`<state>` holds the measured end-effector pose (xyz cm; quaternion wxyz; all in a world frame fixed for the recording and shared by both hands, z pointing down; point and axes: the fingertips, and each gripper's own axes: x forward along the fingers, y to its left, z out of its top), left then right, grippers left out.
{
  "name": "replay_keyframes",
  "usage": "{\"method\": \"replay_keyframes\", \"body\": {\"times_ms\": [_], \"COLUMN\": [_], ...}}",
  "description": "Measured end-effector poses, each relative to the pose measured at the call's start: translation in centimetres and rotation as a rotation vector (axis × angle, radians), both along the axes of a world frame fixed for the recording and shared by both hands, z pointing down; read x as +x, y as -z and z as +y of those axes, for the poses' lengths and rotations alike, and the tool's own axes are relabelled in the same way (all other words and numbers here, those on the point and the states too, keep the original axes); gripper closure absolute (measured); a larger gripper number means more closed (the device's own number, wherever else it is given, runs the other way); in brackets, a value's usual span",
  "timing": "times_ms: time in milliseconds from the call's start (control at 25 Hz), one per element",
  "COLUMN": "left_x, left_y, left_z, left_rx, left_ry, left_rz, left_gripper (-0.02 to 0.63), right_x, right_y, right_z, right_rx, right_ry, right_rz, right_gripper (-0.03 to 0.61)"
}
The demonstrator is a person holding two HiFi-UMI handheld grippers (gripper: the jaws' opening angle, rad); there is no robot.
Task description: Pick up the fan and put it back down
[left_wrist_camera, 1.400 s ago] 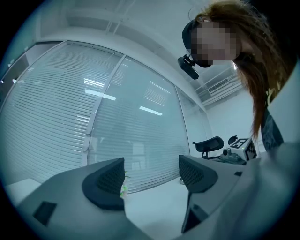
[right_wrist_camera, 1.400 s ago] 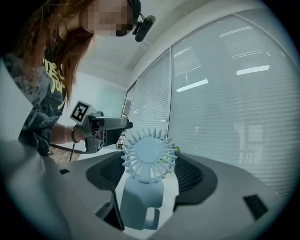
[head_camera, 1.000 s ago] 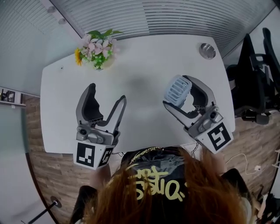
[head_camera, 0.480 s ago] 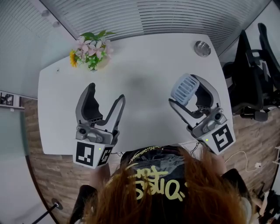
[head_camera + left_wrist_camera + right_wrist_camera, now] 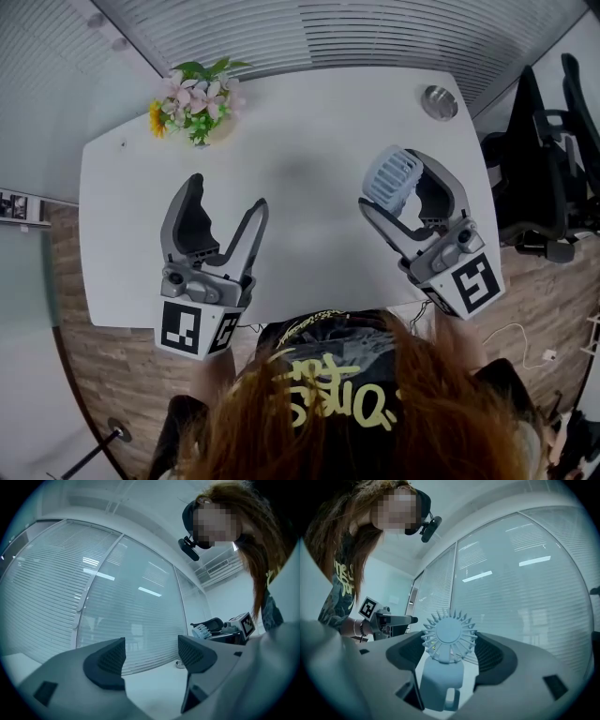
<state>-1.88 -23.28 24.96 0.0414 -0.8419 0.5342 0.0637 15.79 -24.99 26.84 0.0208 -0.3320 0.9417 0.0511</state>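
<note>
Person: long hair [image 5: 375, 412] and a dark top with yellow print fill the bottom edge of the head view.
Left gripper [image 5: 227, 192]: held over the near left part of the table, with its jaws standing well apart and nothing between the pads.
Right gripper [image 5: 398, 187]: held over the near right part of the table, with its jaws spread wide and closed on the fan from both sides.
Fan [image 5: 449, 637]: small and pale blue, upright between the right pads with its round ribbed head rising above them. I cannot tell whether its base touches the top.
Table [image 5: 309, 141]: white.
Flowers [image 5: 195, 101]: a bunch at the far left corner.
Metal dish [image 5: 439, 102]: small and round, at the far right corner.
Blinds [image 5: 375, 33]: behind glass, beyond the far edge.
</note>
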Motion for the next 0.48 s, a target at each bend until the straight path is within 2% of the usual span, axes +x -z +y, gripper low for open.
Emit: {"method": "replay_keyframes", "body": {"times_ms": [280,480], "left_x": [-1.5,-3.2], "left_y": [-1.0,-1.6], "left_z": [0.0,0.5], "left_rx": [-0.028,-0.045], "left_ry": [0.028,0.069], "left_rz": [0.001,0.001], "left_gripper": [0.267,0.267], "right_x": [-2.2,-3.6], "right_y": [-3.5,-7.2], "right_z": [-3.1,-4.9], "right_rx": [-0.049,-0.084], "right_ry": [0.023,0.011], "right_rz": [0.058,0.165], "right_gripper": [0.244,0.244]}}
